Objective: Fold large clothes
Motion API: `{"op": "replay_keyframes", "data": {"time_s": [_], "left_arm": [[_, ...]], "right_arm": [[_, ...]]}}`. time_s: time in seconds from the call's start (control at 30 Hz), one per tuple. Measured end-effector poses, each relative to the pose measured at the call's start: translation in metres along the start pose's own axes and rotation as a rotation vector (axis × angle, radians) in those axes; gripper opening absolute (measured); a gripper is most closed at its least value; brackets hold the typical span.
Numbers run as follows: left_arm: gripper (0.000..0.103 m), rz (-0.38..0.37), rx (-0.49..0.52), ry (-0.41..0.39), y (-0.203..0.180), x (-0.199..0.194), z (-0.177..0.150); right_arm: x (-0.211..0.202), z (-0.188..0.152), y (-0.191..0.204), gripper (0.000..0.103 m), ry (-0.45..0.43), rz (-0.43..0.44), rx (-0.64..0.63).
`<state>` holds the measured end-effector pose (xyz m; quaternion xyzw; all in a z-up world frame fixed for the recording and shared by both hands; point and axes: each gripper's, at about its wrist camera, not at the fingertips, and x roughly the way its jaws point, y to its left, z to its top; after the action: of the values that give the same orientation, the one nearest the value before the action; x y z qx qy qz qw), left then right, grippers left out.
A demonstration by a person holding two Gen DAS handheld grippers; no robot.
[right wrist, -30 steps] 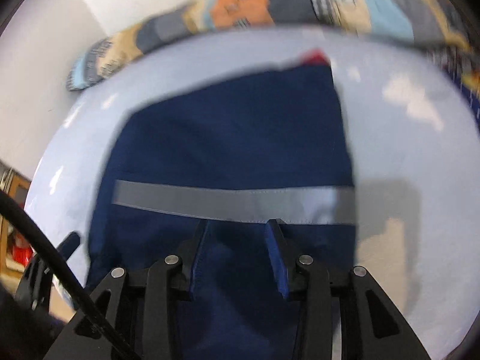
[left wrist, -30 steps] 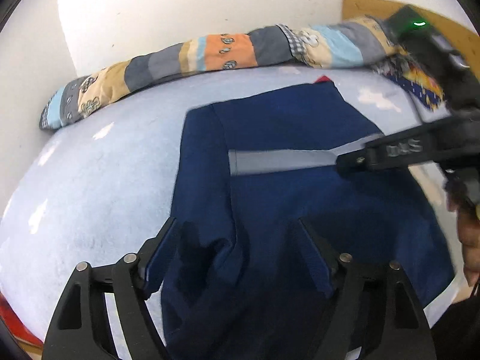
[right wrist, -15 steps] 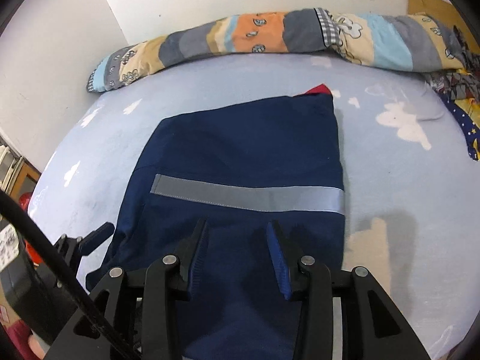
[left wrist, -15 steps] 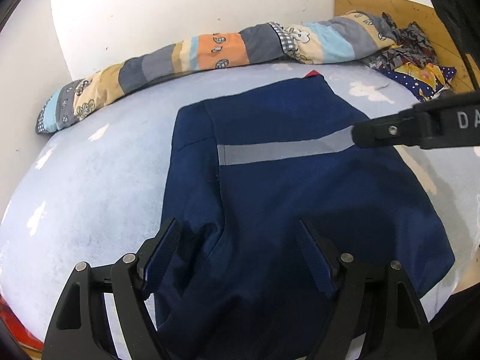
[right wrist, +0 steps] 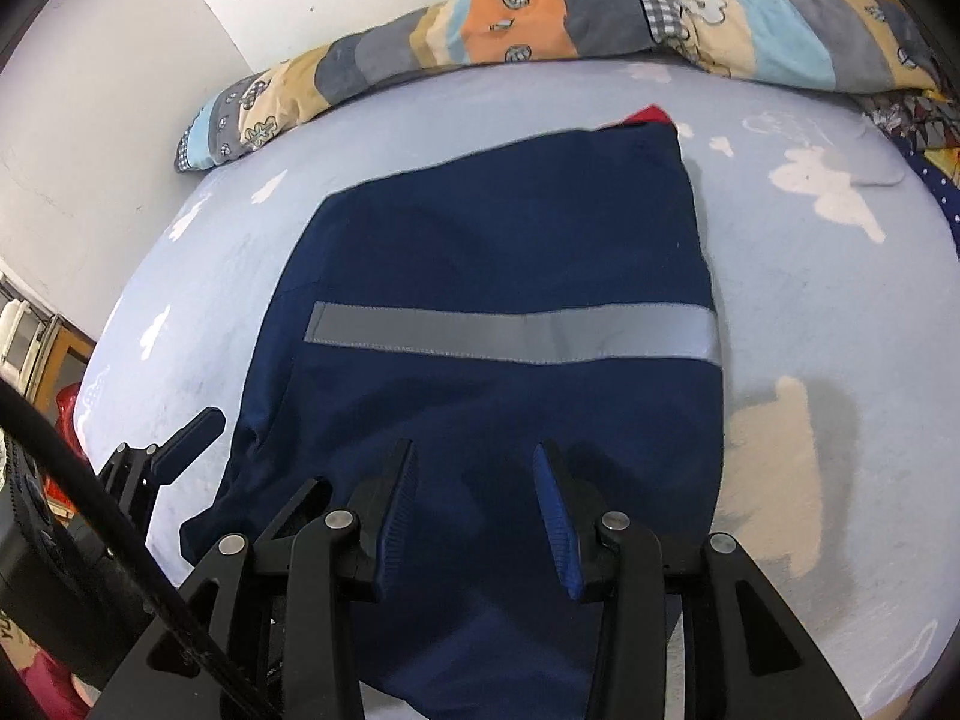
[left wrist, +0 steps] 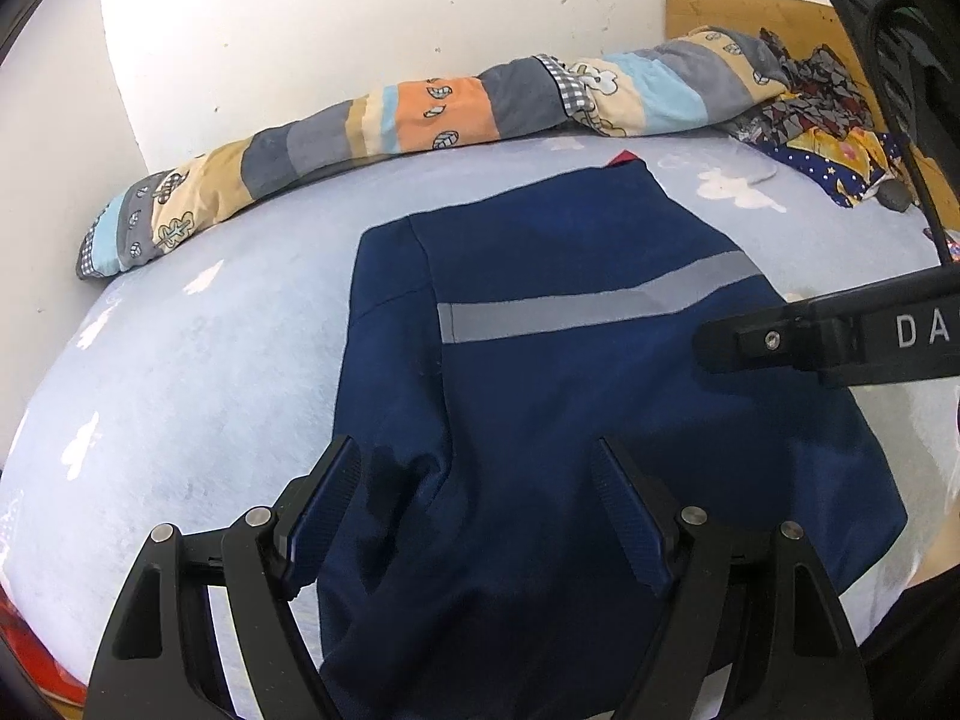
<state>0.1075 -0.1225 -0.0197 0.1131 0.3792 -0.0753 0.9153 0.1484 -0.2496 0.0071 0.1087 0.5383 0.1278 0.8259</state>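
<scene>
A navy garment with a grey reflective stripe lies folded flat mid-bed, reaching its near edge; the left gripper hangs wide open above it, gripping nothing; the right gripper, half-parted, holds nothing; a patchwork quilt lines the far edge.

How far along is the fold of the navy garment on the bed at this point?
Looks done: the navy garment lies flat as a narrowed panel, its left side folded in along a crease, its grey stripe straight. In hand: nothing; the left gripper and right gripper hover open above its near end. Probably left: folding the near end up toward the far edge by the patchwork quilt.
</scene>
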Motion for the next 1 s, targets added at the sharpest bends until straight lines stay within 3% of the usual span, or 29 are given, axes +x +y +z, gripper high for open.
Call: {"op": "replay_keyframes", "data": {"time_s": [0.23,1.0], "left_arm": [[0.078,0.008,-0.018,-0.021,0.003,-0.006,0.003],[0.078,0.034,-0.022,-0.075,0.007,-0.024,0.003]], "right_arm": [[-0.021,0.001,0.001,0.044,-0.074,-0.033,-0.006],[-0.035,-0.003,0.010,0.047,-0.108,-0.041,-0.054]]}}
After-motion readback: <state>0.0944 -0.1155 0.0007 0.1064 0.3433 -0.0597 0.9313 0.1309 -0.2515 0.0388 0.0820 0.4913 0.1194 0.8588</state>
